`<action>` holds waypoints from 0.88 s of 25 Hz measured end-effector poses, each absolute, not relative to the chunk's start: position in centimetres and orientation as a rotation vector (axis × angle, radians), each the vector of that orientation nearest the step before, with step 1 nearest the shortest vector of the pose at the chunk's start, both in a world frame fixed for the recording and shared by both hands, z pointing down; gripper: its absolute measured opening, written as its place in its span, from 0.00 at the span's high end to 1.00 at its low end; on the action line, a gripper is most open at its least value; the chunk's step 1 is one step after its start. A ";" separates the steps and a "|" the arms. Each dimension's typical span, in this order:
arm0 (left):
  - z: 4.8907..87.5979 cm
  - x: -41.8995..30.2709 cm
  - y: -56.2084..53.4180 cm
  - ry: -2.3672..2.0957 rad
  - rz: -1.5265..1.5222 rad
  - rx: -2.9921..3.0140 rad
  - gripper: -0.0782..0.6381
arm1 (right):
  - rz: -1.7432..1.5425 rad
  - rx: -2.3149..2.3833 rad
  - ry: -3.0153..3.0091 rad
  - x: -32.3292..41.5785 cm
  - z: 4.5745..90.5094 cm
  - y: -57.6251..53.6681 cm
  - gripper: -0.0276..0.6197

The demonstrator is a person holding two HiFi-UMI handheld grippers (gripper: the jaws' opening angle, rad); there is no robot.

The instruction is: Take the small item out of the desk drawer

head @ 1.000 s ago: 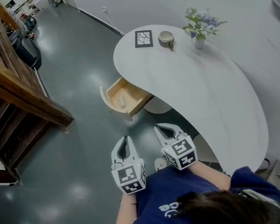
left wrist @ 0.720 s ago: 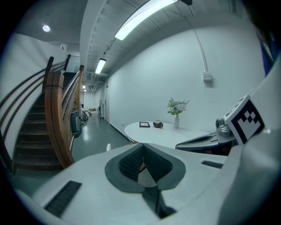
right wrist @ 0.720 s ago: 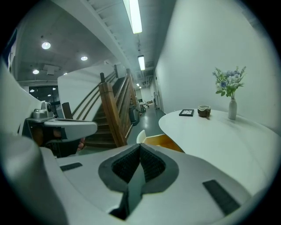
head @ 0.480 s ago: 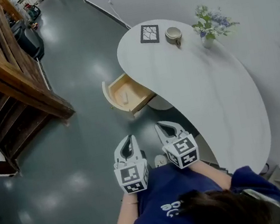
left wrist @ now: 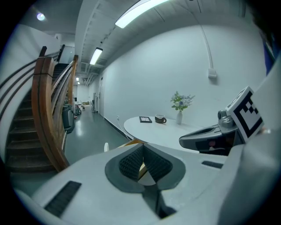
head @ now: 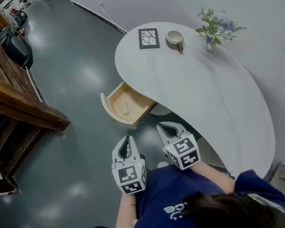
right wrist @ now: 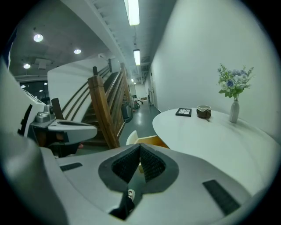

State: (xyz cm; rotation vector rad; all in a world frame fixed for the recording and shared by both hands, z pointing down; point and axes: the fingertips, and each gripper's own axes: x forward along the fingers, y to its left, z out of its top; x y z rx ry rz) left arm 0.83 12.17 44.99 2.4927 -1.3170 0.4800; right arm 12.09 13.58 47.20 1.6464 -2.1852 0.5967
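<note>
Your white bench (head: 211, 98) is the big thing here, with its wooden drawer (head: 128, 94) open at the edge. Your left claw (head: 128, 140) and right claw (head: 164, 129) are both pressed together, empty, well short of it. The small item (head: 123, 107) lies inside the drawer.

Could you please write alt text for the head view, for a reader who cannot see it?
From above, a person holds the left gripper and right gripper, both shut and empty, short of an open wooden drawer with a small pale item inside. The drawer juts from a curved white desk.
</note>
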 end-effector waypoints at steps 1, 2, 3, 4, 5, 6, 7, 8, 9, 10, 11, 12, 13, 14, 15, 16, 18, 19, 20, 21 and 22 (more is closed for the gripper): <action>45.0 0.6 11.2 -1.306 0.485 2.503 0.88 | 0.600 1.650 -2.172 11.9 47.3 12.8 0.95; 45.1 0.3 10.1 -1.296 0.489 2.510 0.88 | 0.606 1.654 -2.164 11.6 47.3 12.0 0.95; 45.2 0.1 9.0 -1.287 0.490 2.513 0.88 | 0.614 1.660 -2.155 11.4 47.4 11.2 0.95; 45.3 -0.2 7.9 -1.280 0.489 2.515 0.88 | 0.623 1.665 -2.146 11.2 47.5 10.4 0.95; 45.3 -0.5 6.9 -1.273 0.486 2.517 0.88 | 0.630 1.667 -2.135 11.0 47.7 9.7 0.95; 45.4 -0.8 6.0 -1.264 0.483 2.520 0.88 | 0.641 1.666 -2.124 10.7 47.9 9.0 0.95; 45.5 -1.2 5.1 -1.253 0.480 2.523 0.88 | 0.655 1.664 -2.110 10.4 48.1 8.3 0.95; 45.6 -1.5 4.2 -1.239 0.479 2.525 0.88 | 0.673 1.666 -2.092 10.1 48.3 7.6 0.95; 45.8 -1.9 3.4 -1.224 0.479 2.528 0.88 | 0.694 1.671 -2.073 9.8 48.6 6.9 0.95; 45.9 -2.1 2.5 -1.209 0.481 2.531 0.88 | 0.712 1.679 -2.055 9.5 48.8 6.2 0.95; 46.1 -2.4 1.7 -1.196 0.482 2.534 0.88 | 0.725 1.686 -2.040 9.3 49.0 5.5 0.95; 46.2 -2.8 1.0 -1.185 0.485 2.536 0.88 | 0.734 1.688 -2.031 8.9 49.2 4.8 0.95; 46.4 -3.2 0.3 -1.175 0.488 2.538 0.88 | 0.742 1.684 -2.030 8.4 49.4 4.2 0.95; 46.6 -3.6 -0.5 -1.166 0.490 2.541 0.88 | 0.752 1.673 -2.038 7.8 49.5 3.7 0.95; 46.7 -4.1 -1.2 -1.160 0.491 2.544 0.88 | 0.764 1.659 -2.052 7.1 49.6 3.1 0.95; 46.8 -4.5 -2.0 -1.155 0.489 2.547 0.88 | 0.777 1.648 -2.064 6.4 49.6 2.5 0.95; 47.0 -5.4 -3.6 -1.150 0.484 2.552 0.88 | 0.785 1.646 -2.056 5.5 49.8 1.4 0.95; 47.1 -5.9 -4.3 -1.147 0.483 2.554 0.88 | 0.782 1.652 -2.039 5.2 49.9 1.0 0.95; 47.2 -6.3 -4.9 -1.143 0.483 2.555 0.88 | 0.782 1.660 -2.022 5.0 50.1 0.5 0.95; 47.2 -6.6 -5.5 -1.137 0.479 2.552 0.88 | 0.786 1.667 -2.012 4.9 50.3 0.2 0.95; 47.2 -6.8 -6.0 -1.131 0.470 2.545 0.88 | 0.793 1.671 -2.013 4.7 50.3 -0.2 0.95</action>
